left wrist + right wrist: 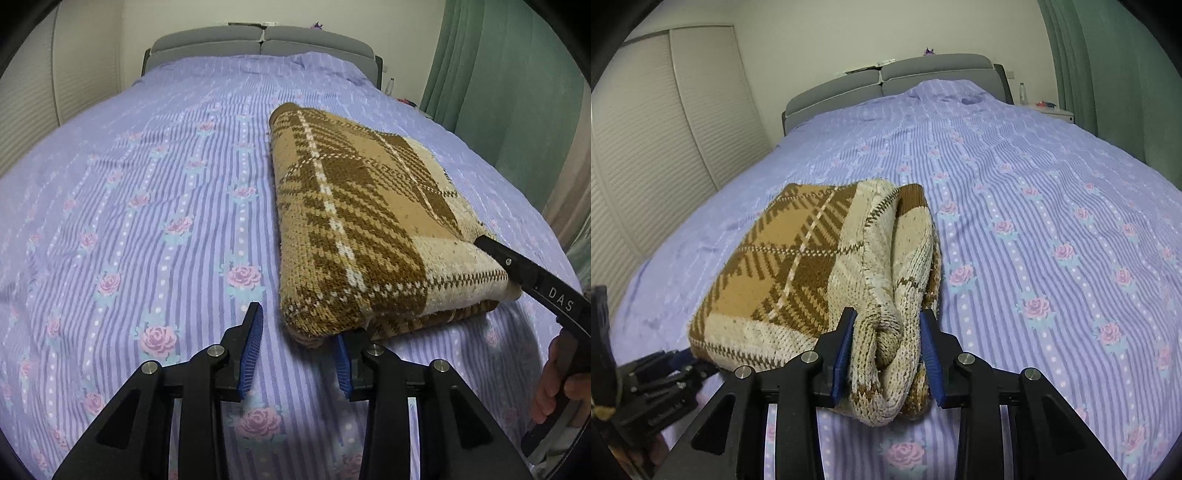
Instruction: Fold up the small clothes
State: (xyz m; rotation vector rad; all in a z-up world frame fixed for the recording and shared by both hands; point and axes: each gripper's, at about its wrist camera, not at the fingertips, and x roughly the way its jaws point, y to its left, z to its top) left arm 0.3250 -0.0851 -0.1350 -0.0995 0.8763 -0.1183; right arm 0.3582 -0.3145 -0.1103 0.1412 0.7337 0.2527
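A brown and cream plaid knitted sweater (pixel 354 221) lies folded on the lilac rose-print bedsheet (pixel 147 206). My left gripper (pixel 299 321) stands open at the sweater's near left corner. Its right finger (pixel 354 354) has its tip hidden under that corner, and only bedsheet shows between the blue pads. In the right wrist view my right gripper (pixel 887 317) is shut on the sweater (pixel 798 266), with a thick bunched fold at its near right corner filling the gap between the pads. One finger (pixel 517 269) of the right gripper lies over that corner in the left wrist view.
A grey padded headboard (pixel 886 77) closes the far end of the bed. Louvered wardrobe doors (pixel 665 129) stand to the left, a green curtain (pixel 498 74) to the right. A nightstand (pixel 1052 109) with a bottle sits by the curtain. A person's hand (pixel 557 387) holds the right gripper.
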